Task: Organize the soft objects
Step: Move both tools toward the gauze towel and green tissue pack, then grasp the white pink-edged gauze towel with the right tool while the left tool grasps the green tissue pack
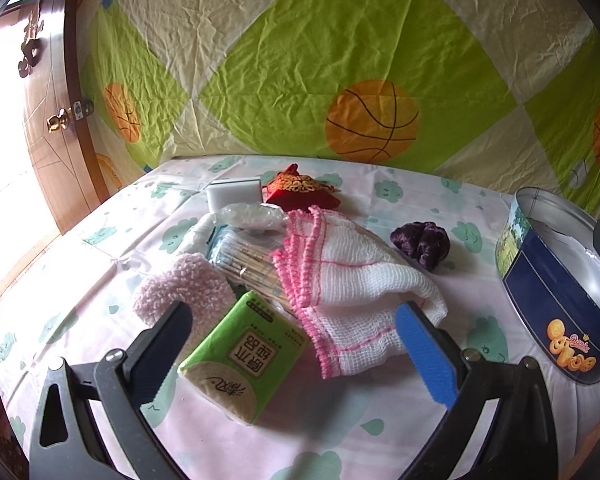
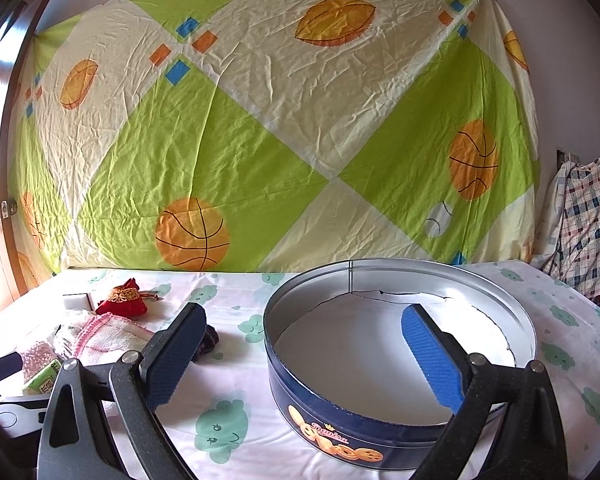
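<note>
Stock as I read it from my station: my left gripper hangs with fingers spread wide and empty, low centre of its view, straddling a green tissue pack that lies flat on the surface. Behind the pack, mid-frame, sits the heap of soft goods: a pink fuzzy sock at left, a white cloth with pink trim at right overlapping a bundle of sticks in clear wrap, then a white sponge block and a red pouch farther back. A purple scrunchie lies apart, right of centre. My right gripper is likewise parted and holding nothing, its blue finger over the open cookie tin at lower centre of that view; the tin looks empty but for a white liner. Risks, as I judge them: closing on the pack may snag the cloth hem lying just beside the right finger and drag the heap; the slick wrapper may slip or the pack may crush. The tin's wall stands between heap and drop point, so a low carry could knock it.
</note>
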`<state>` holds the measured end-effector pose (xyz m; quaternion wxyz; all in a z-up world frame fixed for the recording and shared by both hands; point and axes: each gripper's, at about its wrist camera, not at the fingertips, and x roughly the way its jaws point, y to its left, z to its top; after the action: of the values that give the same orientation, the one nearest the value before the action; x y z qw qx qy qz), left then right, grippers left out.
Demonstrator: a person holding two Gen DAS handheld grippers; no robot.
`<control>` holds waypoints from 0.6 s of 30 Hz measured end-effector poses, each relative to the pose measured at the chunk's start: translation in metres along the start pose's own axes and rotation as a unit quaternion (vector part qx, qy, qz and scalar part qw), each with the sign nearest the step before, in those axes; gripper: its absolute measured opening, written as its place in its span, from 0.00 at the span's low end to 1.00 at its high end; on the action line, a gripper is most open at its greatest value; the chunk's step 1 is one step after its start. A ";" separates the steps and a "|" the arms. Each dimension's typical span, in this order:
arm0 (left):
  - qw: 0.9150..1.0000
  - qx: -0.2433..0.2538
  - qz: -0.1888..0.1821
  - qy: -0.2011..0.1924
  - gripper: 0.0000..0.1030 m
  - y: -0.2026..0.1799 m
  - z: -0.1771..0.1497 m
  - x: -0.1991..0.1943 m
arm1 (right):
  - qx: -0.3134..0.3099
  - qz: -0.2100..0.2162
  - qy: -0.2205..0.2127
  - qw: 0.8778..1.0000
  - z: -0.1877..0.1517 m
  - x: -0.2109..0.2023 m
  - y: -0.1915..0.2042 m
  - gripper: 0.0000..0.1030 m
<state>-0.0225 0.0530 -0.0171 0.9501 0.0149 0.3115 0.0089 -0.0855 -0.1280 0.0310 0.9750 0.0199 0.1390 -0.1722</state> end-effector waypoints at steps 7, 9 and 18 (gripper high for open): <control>1.000 -0.001 0.000 0.000 1.00 0.001 0.000 0.000 | -0.002 0.002 0.001 1.000 0.000 0.000 0.001 0.97; 1.000 -0.003 0.000 0.001 1.00 0.001 0.000 0.000 | -0.003 0.007 0.004 1.000 0.000 0.000 0.002 0.97; 0.998 0.017 0.020 0.052 1.00 0.026 -0.012 0.008 | -0.030 0.118 0.096 0.988 -0.004 0.031 0.038 0.90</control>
<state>-0.0237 0.0792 -0.0305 0.9320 0.0366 0.3599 0.0233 -0.0454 -0.1019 0.0183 0.9709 0.0236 0.2335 -0.0489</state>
